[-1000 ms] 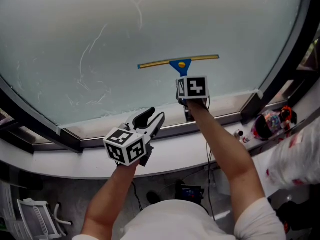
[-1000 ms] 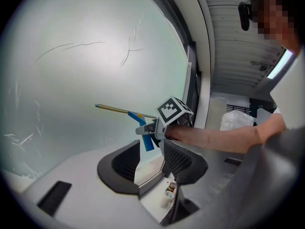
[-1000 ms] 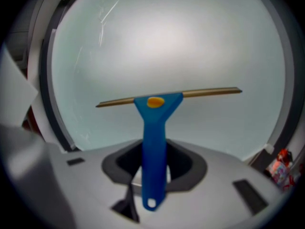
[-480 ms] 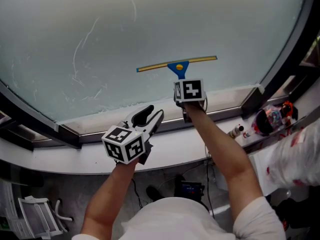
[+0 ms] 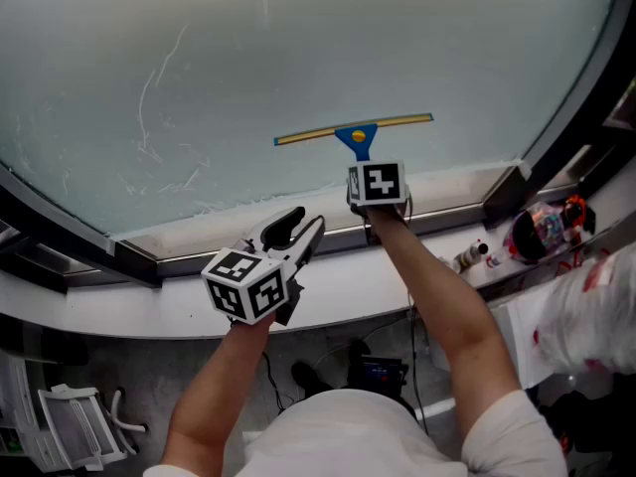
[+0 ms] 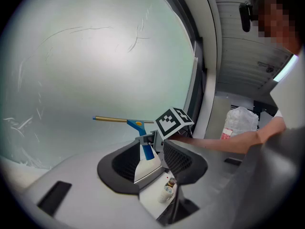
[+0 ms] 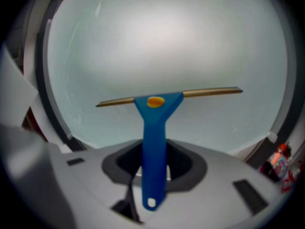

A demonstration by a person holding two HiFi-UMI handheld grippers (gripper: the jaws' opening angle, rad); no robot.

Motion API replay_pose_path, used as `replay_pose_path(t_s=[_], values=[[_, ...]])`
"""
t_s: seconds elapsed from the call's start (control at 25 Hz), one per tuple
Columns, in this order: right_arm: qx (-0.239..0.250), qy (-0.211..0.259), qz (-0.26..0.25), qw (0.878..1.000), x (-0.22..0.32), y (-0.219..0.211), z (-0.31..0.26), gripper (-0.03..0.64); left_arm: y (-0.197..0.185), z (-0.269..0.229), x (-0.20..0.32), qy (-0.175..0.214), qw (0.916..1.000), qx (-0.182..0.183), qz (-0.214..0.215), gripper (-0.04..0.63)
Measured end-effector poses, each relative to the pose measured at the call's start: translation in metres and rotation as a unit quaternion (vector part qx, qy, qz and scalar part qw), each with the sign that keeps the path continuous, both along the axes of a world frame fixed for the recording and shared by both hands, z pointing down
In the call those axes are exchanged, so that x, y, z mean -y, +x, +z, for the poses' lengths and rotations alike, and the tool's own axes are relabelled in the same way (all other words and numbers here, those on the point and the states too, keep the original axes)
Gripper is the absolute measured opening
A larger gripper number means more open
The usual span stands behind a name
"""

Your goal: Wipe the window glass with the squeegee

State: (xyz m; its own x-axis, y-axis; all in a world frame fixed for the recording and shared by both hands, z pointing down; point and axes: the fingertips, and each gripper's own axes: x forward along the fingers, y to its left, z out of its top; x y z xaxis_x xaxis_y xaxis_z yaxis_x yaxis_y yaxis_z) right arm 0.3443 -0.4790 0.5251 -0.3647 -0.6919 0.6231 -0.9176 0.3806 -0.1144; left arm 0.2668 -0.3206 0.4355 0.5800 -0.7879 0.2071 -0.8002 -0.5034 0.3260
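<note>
Now the right gripper [image 5: 366, 167] is clamped on the blue handle of the squeegee [image 5: 356, 130], its blade lying across the lower window glass [image 5: 298, 48]; the left gripper [image 5: 303, 229] hangs with jaws apart, empty; best to press evenly and draw straight, blade level.

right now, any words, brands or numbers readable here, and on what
No text reads anywhere.
left gripper, right gripper: square marker patterns only, no letters.
squeegee: no print.
white bag: red label, too small to read.
small bottle on sill: too blurred.
</note>
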Motion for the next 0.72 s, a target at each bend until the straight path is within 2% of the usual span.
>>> replay_pose_path(t_s=[0.72], values=[[-0.012,-0.027,-0.002,1.000,-0.004,0.002,0.064,0.150,0.003,0.041,0.009,-0.041,0.9991,0.004,0.006,0.178]])
